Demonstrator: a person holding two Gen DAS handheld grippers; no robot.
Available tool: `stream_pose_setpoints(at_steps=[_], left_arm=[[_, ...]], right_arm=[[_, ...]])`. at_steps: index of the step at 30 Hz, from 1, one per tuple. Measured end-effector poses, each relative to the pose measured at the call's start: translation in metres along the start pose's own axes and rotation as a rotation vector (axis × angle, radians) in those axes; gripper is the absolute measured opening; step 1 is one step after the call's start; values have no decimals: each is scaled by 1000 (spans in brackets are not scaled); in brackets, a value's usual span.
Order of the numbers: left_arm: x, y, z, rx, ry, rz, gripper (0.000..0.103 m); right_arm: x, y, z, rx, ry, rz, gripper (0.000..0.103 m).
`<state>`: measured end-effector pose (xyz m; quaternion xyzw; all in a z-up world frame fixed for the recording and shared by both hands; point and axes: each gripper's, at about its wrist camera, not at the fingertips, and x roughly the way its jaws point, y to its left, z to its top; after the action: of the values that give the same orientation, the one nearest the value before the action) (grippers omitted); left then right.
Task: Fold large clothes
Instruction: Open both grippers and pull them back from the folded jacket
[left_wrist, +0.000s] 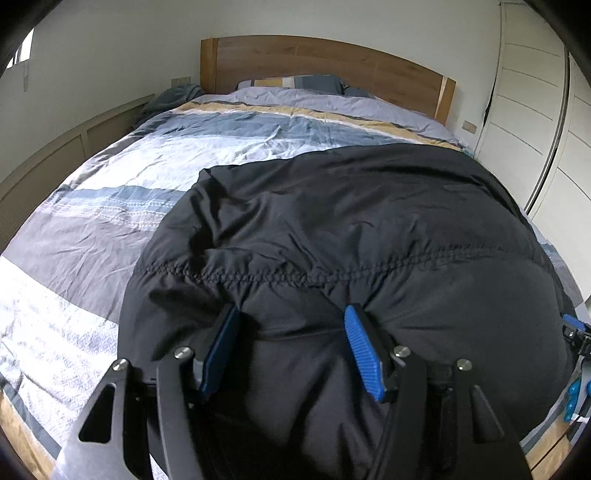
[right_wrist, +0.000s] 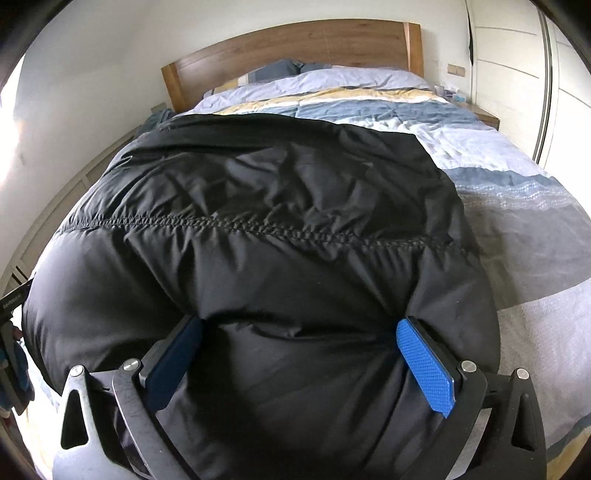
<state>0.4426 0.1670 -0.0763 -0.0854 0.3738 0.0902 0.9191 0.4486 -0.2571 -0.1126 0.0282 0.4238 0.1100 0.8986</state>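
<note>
A large black puffy jacket (left_wrist: 351, 229) lies spread on the bed, with a stitched seam across it; it also shows in the right wrist view (right_wrist: 258, 192). My left gripper (left_wrist: 291, 314) straddles the jacket's near edge on its left side, blue pads wide apart with padded fabric bulging between them. My right gripper (right_wrist: 301, 325) straddles the near edge on the jacket's right side, jaws also wide with fabric between the blue pads (right_wrist: 424, 365). Neither gripper pinches the fabric tight. The right gripper shows at the far right of the left wrist view (left_wrist: 576, 332).
The bed (left_wrist: 110, 192) has a striped blue, grey and yellow cover, pillows (left_wrist: 295, 83) and a wooden headboard (left_wrist: 332, 62) at the far end. White wardrobe doors (left_wrist: 535, 110) stand on the right. A low wooden ledge (left_wrist: 55, 162) runs along the left wall.
</note>
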Motion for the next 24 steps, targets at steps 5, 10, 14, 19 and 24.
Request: stream_pose_setpoints(at_steps=[5,10,14,19,24], left_arm=[[-1,1,-1,7,7,6,60],[-23,4,-2,-24,-22,-56,60],[-31,-1,-7,-37,-41,-115,60],[-21,-4,-16,-24,-16,-108,60],[-21,-5,-23,47,17,-45,61]], right_arm=[[-1,-16,-2,15,-7,-34,102],[-18,-10,-5,13,-26,-57,103],[-35,11,-8,3,-69,8,103],[-26,38,-11,-50,-60,39,103],[-11,19,-21,-40,-18,-5,103]])
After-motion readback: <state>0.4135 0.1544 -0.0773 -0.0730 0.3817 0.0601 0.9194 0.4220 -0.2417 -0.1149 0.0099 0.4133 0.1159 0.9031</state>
